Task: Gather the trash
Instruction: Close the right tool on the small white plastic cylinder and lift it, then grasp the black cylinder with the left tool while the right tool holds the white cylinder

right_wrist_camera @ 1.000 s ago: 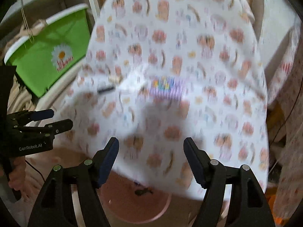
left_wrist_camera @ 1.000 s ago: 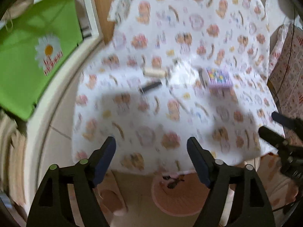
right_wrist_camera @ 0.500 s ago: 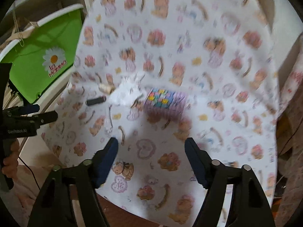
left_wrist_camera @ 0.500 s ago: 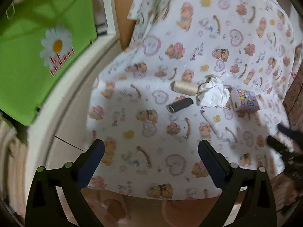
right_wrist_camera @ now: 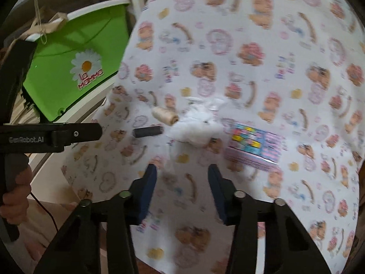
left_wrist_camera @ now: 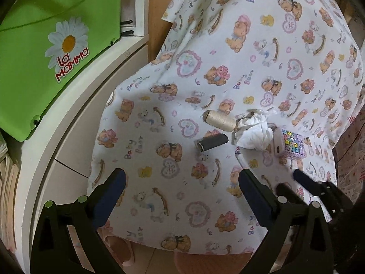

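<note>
A crumpled white tissue (left_wrist_camera: 253, 132) lies on the bear-print tablecloth (left_wrist_camera: 228, 57); it also shows in the right wrist view (right_wrist_camera: 198, 125). Beside it lie a cream thread spool (left_wrist_camera: 220, 120), a black thread spool (left_wrist_camera: 212, 142) and a small colourful box (left_wrist_camera: 289, 145). A thin clear wrapper (right_wrist_camera: 170, 162) lies near the right fingers. My left gripper (left_wrist_camera: 182, 180) is open and empty above the table's front left. My right gripper (right_wrist_camera: 182, 178) is open, narrower, empty, just short of the tissue.
A green plastic bin (left_wrist_camera: 45, 52) with a daisy logo stands on a white shelf unit (left_wrist_camera: 68, 105) at the left. A pink basin (left_wrist_camera: 205, 262) sits on the floor below the table's front edge. A patterned cloth (left_wrist_camera: 351, 155) hangs at the right.
Both grippers have moved forward over the table towards the tissue and spools. The right gripper's jaws have narrowed. The items look larger and nearer now.
</note>
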`<state>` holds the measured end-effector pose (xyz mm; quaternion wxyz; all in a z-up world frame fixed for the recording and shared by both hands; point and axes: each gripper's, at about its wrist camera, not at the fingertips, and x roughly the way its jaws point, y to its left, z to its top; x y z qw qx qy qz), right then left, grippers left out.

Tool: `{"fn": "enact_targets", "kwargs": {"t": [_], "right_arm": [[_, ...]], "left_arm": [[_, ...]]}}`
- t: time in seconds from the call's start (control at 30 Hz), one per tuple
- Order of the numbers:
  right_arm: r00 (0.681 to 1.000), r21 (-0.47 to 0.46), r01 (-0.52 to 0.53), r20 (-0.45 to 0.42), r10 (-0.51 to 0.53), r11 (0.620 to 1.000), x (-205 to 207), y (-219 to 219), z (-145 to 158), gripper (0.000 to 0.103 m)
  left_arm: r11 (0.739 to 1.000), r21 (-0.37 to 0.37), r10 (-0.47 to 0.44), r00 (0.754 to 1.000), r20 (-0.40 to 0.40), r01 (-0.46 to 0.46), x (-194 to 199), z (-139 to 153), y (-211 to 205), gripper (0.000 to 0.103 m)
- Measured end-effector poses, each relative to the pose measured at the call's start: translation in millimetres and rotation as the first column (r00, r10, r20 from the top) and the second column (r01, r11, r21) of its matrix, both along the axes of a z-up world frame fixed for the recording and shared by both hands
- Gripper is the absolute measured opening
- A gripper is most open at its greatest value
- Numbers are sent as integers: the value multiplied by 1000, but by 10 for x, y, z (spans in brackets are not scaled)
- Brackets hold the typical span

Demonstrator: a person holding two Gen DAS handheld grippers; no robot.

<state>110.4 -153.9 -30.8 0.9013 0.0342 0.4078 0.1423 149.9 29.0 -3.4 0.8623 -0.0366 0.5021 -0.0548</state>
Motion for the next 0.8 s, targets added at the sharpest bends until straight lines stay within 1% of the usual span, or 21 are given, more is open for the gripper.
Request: {"fn": "enact_targets", "kwargs": {"t": [0.07, 0.17, 0.3, 0.37, 0.43, 0.6, 0.73, 0.8], "right_arm": [[1000, -3, -19, -5, 19, 1000, 33, 95, -45, 38], [999, -16, -37, -27, 37, 999, 118, 221, -135, 36], [997, -7, -35, -63, 34, 999, 190, 244, -238, 32], [998, -21, -32, -58, 30, 999, 205, 241, -251, 30], [998, -27, -37, -56, 36, 999, 230, 253, -267, 25], [996, -51, -40, -77, 36, 998, 278, 271, -340, 23], [996, -88, -63, -68, 57, 994, 269, 324, -367, 18], [995, -80, -78, -71, 72, 994, 273, 327, -373, 18]], "left_arm": [[1000, -4, 5, 1000, 0, -5, 19, 3, 11, 98], [999, -18, 30, 1000, -7, -30, 59, -3, 69, 98], [997, -41, 59, 998, -18, -59, 93, -15, 139, 98], [997, -41, 57, 998, -23, -58, 110, -18, 142, 98], [998, -34, 52, 998, -20, -53, 117, -16, 126, 98], [999, -23, 46, 999, -16, -47, 120, -25, 87, 98], [997, -58, 58, 998, -22, -59, 93, -31, 105, 98], [996, -69, 59, 998, -20, -61, 78, -24, 108, 98]]}}
